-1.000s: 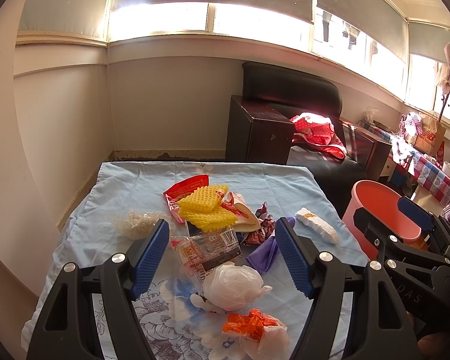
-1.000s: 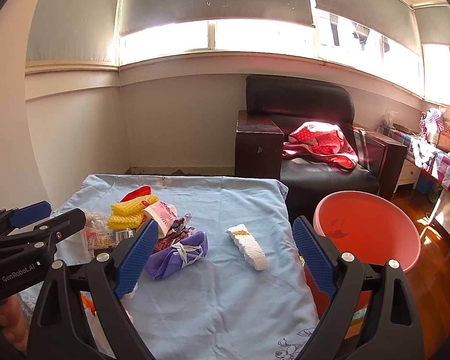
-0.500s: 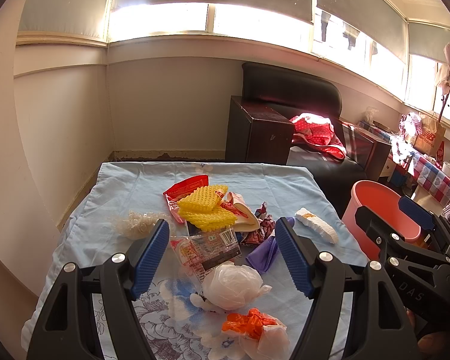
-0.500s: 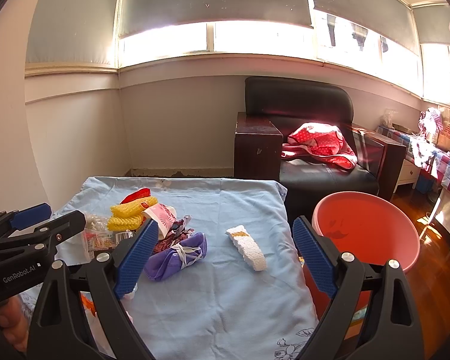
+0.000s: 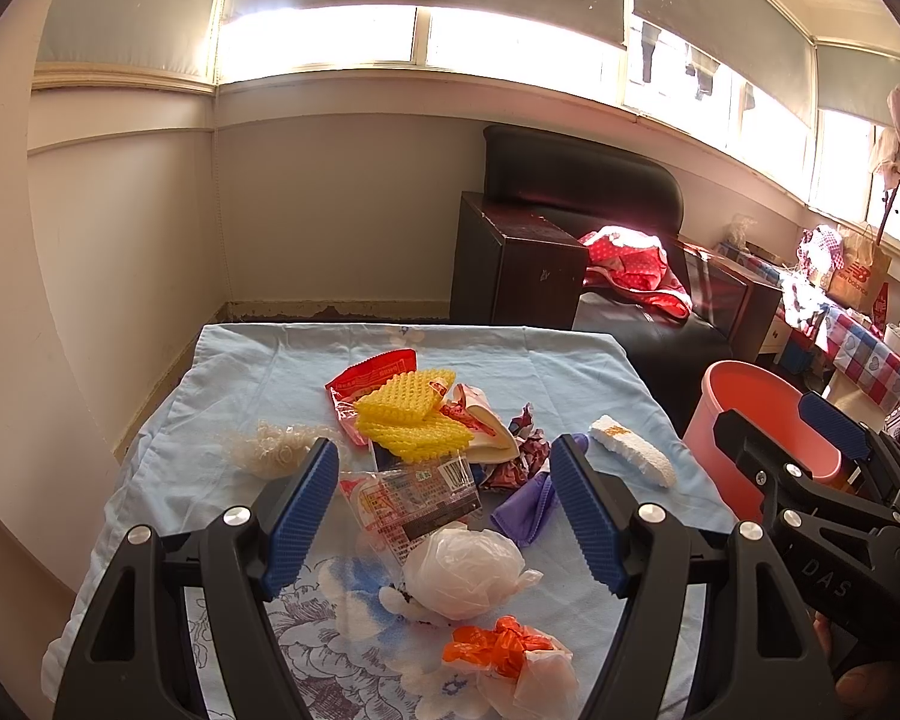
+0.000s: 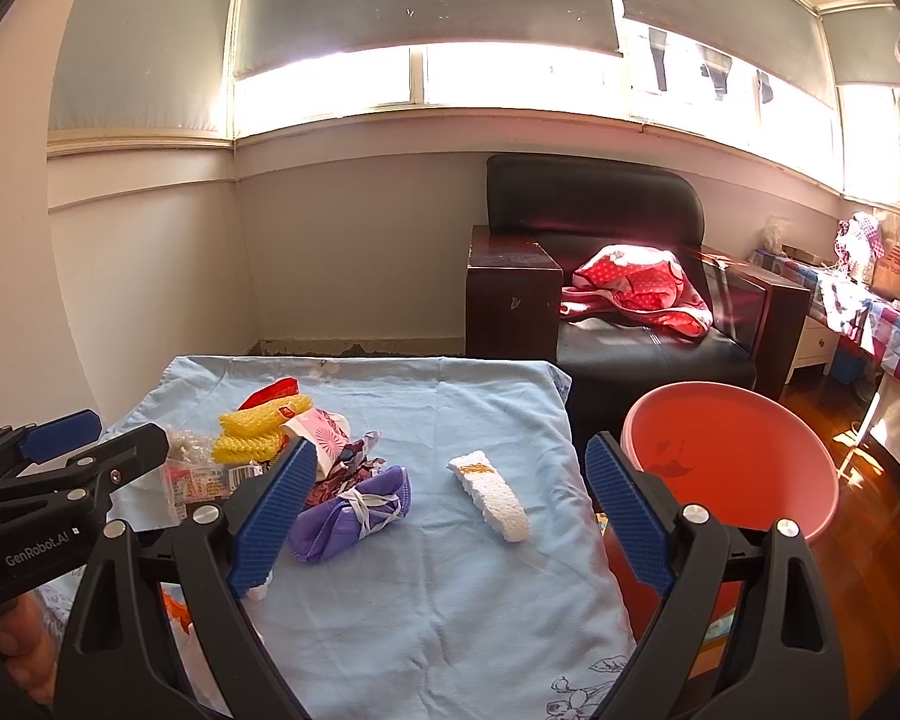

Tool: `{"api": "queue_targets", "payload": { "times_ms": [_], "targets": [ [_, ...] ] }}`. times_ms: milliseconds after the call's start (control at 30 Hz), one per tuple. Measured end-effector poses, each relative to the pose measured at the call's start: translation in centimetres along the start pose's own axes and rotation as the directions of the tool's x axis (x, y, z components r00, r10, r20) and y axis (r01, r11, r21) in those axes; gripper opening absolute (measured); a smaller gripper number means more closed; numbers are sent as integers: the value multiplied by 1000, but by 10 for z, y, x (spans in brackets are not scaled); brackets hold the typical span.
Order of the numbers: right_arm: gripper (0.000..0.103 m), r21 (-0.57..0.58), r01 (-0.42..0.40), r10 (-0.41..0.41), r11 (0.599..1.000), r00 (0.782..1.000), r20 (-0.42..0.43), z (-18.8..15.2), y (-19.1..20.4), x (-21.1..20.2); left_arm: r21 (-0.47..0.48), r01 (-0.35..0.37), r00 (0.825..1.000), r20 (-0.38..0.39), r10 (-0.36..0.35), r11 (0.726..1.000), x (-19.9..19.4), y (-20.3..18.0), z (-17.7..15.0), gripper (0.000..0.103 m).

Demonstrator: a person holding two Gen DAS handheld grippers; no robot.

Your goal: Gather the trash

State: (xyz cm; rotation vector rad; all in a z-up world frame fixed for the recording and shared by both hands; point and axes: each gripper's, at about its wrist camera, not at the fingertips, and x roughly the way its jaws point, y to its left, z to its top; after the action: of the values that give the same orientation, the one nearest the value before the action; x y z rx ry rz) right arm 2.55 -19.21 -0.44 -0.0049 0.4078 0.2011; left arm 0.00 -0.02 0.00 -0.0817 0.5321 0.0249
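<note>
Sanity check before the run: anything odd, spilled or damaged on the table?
Nothing broken or spilled. Trash sits scattered on the blue cloth as expected: yellow foam nets, purple bundle, white foam strip. The pink bin stands upright and looks empty. Both tongs are open, holding nothing.

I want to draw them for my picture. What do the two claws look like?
Both look alike. The left claw and the right claw each have a black plastic frame with triangle cut-outs and silver bolts. Their fingers wear blue ribbed pads. White letters on the left one's side read "GenRobot.AI"; the right one's side shows "DAS".
</note>
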Motion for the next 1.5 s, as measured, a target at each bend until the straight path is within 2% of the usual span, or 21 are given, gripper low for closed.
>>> {"api": "queue_targets", "payload": {
  "times_ms": [467, 700, 900, 1300, 1500],
  "targets": [
    [91, 17, 15, -15, 1000, 1000, -5, -2, -8, 3, -5, -4, 1000, 5, 4, 1000, -1, 1, 0, 72],
    [91, 27, 30, -30, 999, 1000, 2, -1, -18, 4, -1, -16, 1000, 18, 16, 1000, -4, 13, 1, 72],
    [91, 46, 36, -35, 998, 999, -13, -3, -29, 10, -29, -36, 999, -6, 36, 999, 1, 36, -3, 72],
    [91, 46, 7, -4, 999, 998, -63, -14, -35, 30, -11, -60, 997, -51, 59, 998, 11, 67, -16, 71],
    [91, 43, -4, 7, 999, 997, -82, -15, -36, 39, -24, -86, 993, -85, 83, 996, 28, 79, -12, 64]
  ]
}}
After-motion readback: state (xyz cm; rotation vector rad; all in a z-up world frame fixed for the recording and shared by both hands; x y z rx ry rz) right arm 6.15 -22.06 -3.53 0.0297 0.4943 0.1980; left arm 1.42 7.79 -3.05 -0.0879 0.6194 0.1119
